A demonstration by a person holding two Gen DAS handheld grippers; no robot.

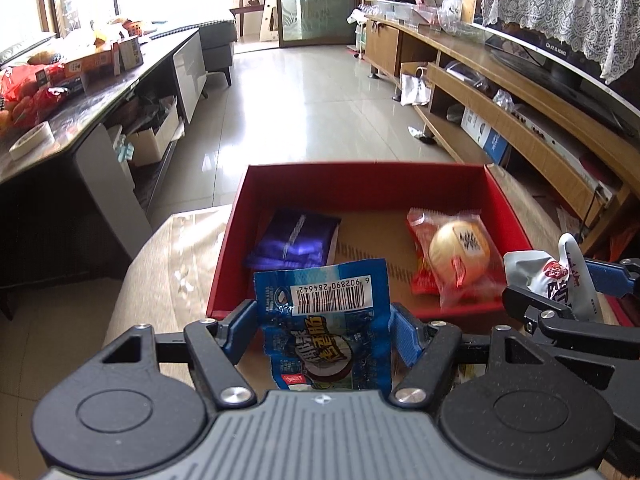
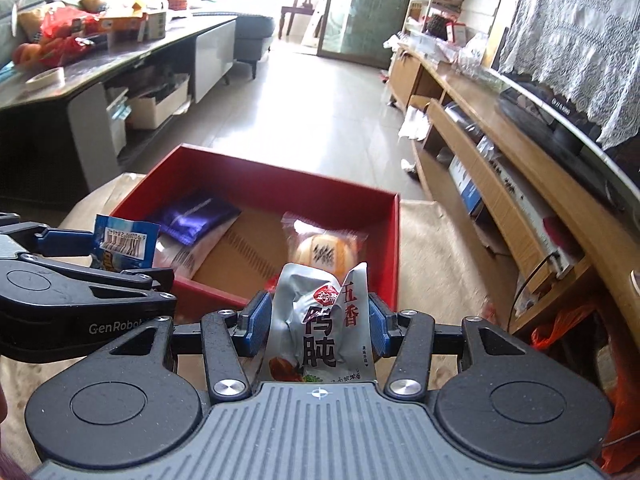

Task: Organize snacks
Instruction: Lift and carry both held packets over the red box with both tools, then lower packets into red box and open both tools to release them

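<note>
Glossy foil pouch (crinkled), matt cardboard box

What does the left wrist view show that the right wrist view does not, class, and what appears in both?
Only the left wrist view shows the blue packet's printed lower half inside the left gripper. Only the right wrist view shows the silver packet's full front and an orange bag at far right. Both show the red box, its purple packet and wrapped bun, and the right gripper.
</note>
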